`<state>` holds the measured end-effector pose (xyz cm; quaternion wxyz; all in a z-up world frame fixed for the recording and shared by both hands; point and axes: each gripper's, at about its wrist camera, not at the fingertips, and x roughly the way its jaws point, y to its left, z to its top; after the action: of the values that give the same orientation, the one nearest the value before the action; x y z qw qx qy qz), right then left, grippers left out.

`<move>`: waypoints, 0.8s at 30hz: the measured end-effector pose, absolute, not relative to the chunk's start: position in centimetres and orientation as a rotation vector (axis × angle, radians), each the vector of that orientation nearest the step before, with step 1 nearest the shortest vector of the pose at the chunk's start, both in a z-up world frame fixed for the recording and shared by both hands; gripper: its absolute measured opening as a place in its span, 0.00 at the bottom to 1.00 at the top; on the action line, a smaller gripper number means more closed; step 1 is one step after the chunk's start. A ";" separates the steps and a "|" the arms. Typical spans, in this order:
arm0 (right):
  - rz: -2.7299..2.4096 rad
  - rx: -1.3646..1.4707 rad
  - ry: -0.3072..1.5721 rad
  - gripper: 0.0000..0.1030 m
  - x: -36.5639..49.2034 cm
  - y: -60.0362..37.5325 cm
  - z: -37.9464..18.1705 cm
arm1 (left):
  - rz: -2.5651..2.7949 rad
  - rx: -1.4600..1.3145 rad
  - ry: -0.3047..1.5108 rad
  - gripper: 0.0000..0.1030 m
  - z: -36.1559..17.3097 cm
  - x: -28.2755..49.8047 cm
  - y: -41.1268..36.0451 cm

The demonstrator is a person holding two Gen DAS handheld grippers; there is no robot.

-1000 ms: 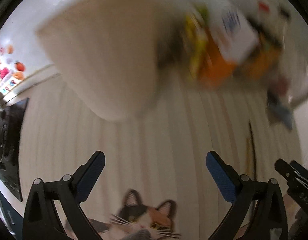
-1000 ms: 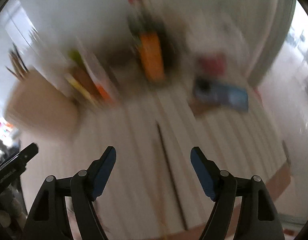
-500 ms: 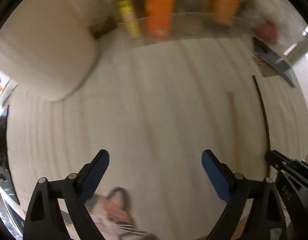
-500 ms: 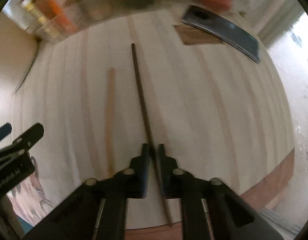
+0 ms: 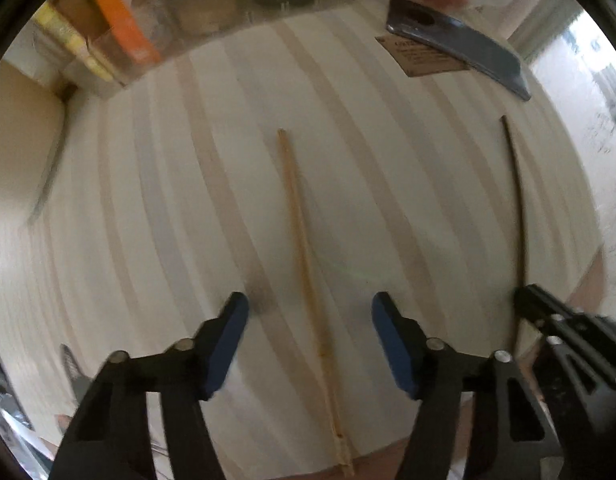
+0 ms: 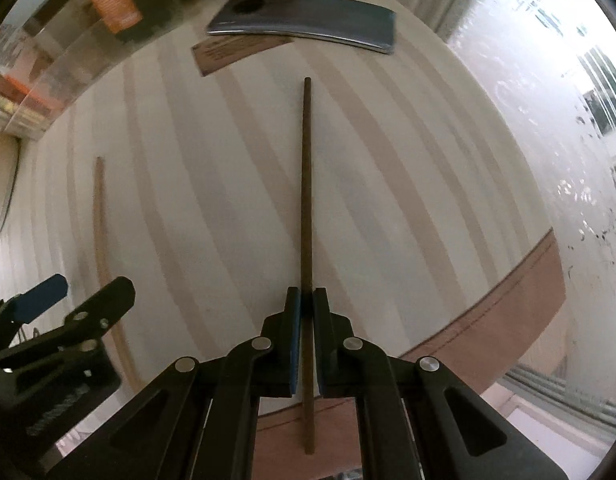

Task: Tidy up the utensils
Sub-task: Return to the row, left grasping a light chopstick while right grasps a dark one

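I get soft daylight from the window [image 6: 580,92] on the right, blown out to white glare there. The striped tabletop [image 5: 187,200] is evenly lit, shadows faint. Fisheye bends every edge, and the bottles [image 5: 119,28] along the top rim are smeared by motion blur.

The worktop [image 5: 147,200] has pale cream and beige stripes. One chopstick [image 5: 303,264] is light tan wood, the other chopstick [image 6: 306,208] is dark brown. The fingers [image 5: 223,344] carry blue pads on black frames.
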<state>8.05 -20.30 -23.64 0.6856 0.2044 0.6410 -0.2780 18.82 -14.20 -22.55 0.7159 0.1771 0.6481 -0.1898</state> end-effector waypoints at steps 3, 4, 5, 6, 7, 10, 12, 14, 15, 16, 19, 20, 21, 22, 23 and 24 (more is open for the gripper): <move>-0.634 0.470 1.429 0.06 7.6 -20.9 -23.6 | -0.439 0.406 1.402 0.13 -22.3 18.3 -15.4; -0.634 0.471 1.430 0.06 7.4 -21.0 -23.5 | -0.441 0.413 1.399 0.05 -22.2 18.3 -15.6; -0.636 0.468 1.431 0.06 7.2 -21.1 -23.4 | -0.440 0.412 1.402 0.05 -22.2 18.3 -15.8; -0.636 0.463 1.432 0.06 6.8 -20.9 -23.4 | -0.436 0.411 1.400 0.04 -22.1 18.4 -15.7; -0.636 0.455 1.435 0.06 6.9 -20.6 -23.4 | -0.426 0.416 1.394 0.04 -22.0 18.5 -15.6; -0.631 0.448 1.438 0.06 7.3 -20.3 -24.0 | -0.404 0.394 1.388 0.04 -21.5 18.4 -14.5; -0.614 0.442 1.442 0.06 7.6 -19.0 -23.6 | -0.388 0.378 1.385 0.04 -21.2 18.8 -13.6; -0.586 0.429 1.437 0.06 8.0 -18.1 -23.4 | -0.364 0.351 1.379 0.04 -20.6 19.1 -11.9; -0.568 0.417 1.435 0.06 8.4 -17.4 -23.2 | -0.354 0.338 1.378 0.04 -20.3 19.3 -11.1; -0.552 0.412 1.433 0.06 8.4 -17.1 -22.6 | -0.335 0.322 1.371 0.04 -19.8 19.6 -10.0; -0.485 0.400 1.415 0.06 9.7 -14.6 -21.7 | -0.289 0.282 1.353 0.04 -18.5 20.2 -6.8; -0.460 0.392 1.408 0.06 10.2 -13.7 -21.3 | -0.274 0.271 1.349 0.04 -18.1 20.4 -5.8; -0.428 0.385 1.399 0.06 10.8 -12.5 -20.9 | -0.258 0.257 1.345 0.04 -17.7 20.7 -4.5; -0.408 0.382 1.394 0.06 11.2 -11.7 -20.6 | -0.244 0.245 1.342 0.04 -17.2 21.2 -3.1; -0.378 0.376 1.387 0.06 11.9 -10.5 -20.2 | -0.227 0.230 1.340 0.04 -17.0 21.6 -1.1; -0.352 0.367 1.381 0.06 12.4 -9.5 -19.9 | -0.209 0.216 1.339 0.04 -16.7 21.9 0.3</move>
<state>12.45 -9.46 -19.90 0.7411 0.1673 0.6300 -0.1607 21.89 0.34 -16.73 0.7736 0.0999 0.6182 -0.0966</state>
